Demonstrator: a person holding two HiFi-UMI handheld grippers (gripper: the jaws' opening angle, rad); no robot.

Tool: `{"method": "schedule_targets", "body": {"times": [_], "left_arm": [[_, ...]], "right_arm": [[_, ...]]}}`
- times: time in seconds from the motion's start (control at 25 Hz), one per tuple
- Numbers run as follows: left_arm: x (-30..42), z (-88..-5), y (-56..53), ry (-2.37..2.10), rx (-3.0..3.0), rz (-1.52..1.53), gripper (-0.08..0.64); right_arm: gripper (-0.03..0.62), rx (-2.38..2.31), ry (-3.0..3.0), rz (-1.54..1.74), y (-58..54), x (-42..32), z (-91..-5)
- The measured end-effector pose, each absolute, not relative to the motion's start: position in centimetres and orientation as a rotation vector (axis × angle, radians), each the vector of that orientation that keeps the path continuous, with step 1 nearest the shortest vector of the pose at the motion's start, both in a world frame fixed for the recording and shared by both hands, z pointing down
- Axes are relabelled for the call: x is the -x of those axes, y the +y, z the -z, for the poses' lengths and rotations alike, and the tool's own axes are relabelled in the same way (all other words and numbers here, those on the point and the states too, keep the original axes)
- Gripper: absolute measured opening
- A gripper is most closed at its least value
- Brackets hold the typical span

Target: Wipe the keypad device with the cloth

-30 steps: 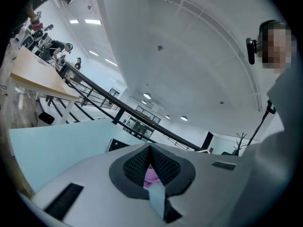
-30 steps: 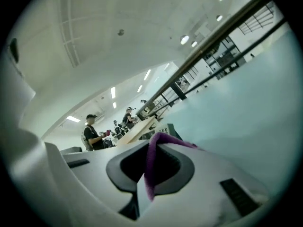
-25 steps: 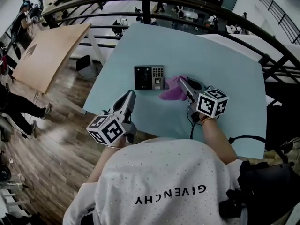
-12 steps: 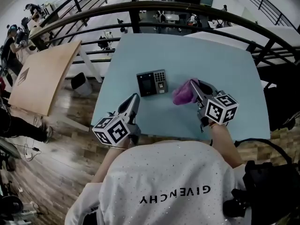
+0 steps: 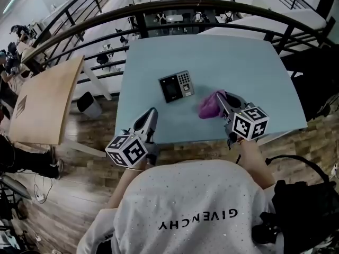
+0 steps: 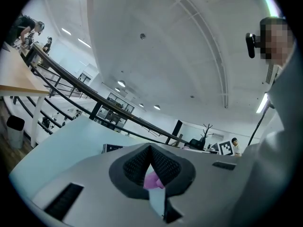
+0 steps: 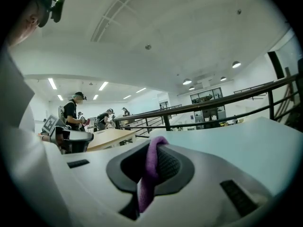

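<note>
Cloth in the jaws, wipe judged not yet begun

The right gripper (image 5: 220, 98) pinched the purple cloth (image 5: 210, 105) beside the keypad device (image 5: 176, 86), apart from it; the left gripper (image 5: 150, 114) was closed, empty; next, the cloth likely needed carrying leftward onto the keypad.

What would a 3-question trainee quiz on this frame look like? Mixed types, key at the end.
1. Fill in: the left gripper has its jaws ____, with nothing between them.
2. Multiple choice: the purple cloth is clamped by A) the left gripper, B) the right gripper, C) neither.
3. True or false: the cloth is touching the keypad device.

Key: 1) together. 2) B. 3) False: a strip of bare light blue table shows between them, with the cloth to the device's right.
</note>
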State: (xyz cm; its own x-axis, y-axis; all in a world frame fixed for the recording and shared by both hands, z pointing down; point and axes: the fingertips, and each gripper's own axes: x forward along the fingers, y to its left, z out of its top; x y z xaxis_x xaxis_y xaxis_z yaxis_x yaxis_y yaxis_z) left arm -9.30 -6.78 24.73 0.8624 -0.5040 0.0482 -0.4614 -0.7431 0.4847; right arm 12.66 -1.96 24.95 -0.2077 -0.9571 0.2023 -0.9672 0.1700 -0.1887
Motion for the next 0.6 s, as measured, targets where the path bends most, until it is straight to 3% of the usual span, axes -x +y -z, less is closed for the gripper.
{"method": "schedule_targets", "body": {"times": [0.6], "left_arm": [[13.1,-27.0,-3.6,-0.575,-2.494,0.068,0.000]], "right_arm": [[0.015,-2.096,-2.172,-0.538,5.0,-9.1,-27.5]]}}
